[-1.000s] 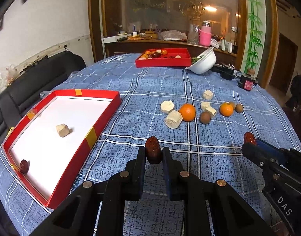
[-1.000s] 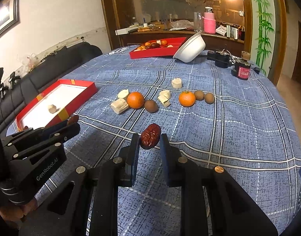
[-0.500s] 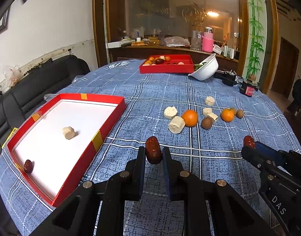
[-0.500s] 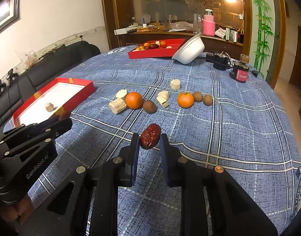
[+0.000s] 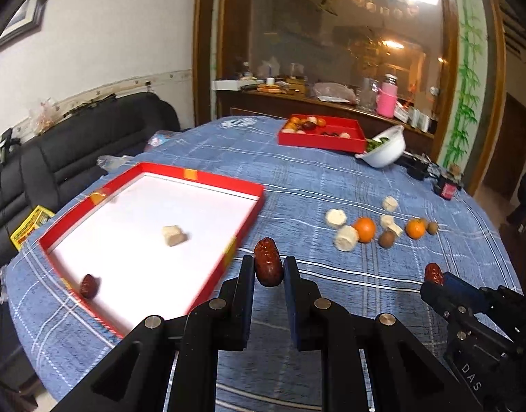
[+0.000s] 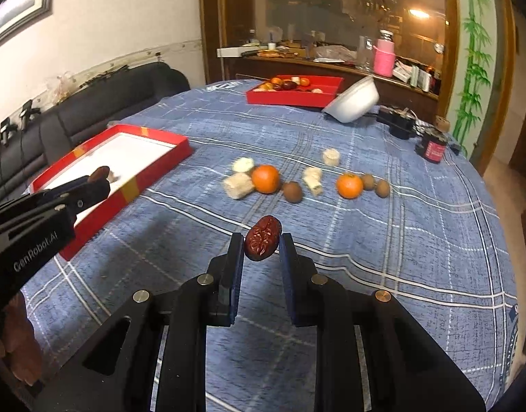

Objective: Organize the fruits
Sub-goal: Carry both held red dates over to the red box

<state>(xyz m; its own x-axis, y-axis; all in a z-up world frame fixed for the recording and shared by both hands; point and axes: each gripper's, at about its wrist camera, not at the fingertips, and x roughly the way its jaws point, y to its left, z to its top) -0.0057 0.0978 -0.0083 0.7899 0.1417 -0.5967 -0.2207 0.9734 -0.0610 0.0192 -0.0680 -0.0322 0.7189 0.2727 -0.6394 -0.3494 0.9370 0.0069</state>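
Each gripper, left (image 5: 268, 276) and right (image 6: 261, 250), is clamped on a red date (image 5: 268, 266) above the tablecloth, apparently mid-carry; next, release both over the near red tray (image 5: 208, 175).

Three red dates are counted: one (image 5: 268, 266), another (image 6: 262, 238), a third (image 5: 89, 286). Two oranges (image 6: 266, 179) (image 6: 349, 185), three brown fruits (image 6: 292, 192), six pale chunks (image 6: 238, 185), two red trays (image 5: 208, 176) (image 5: 317, 140) are seen.
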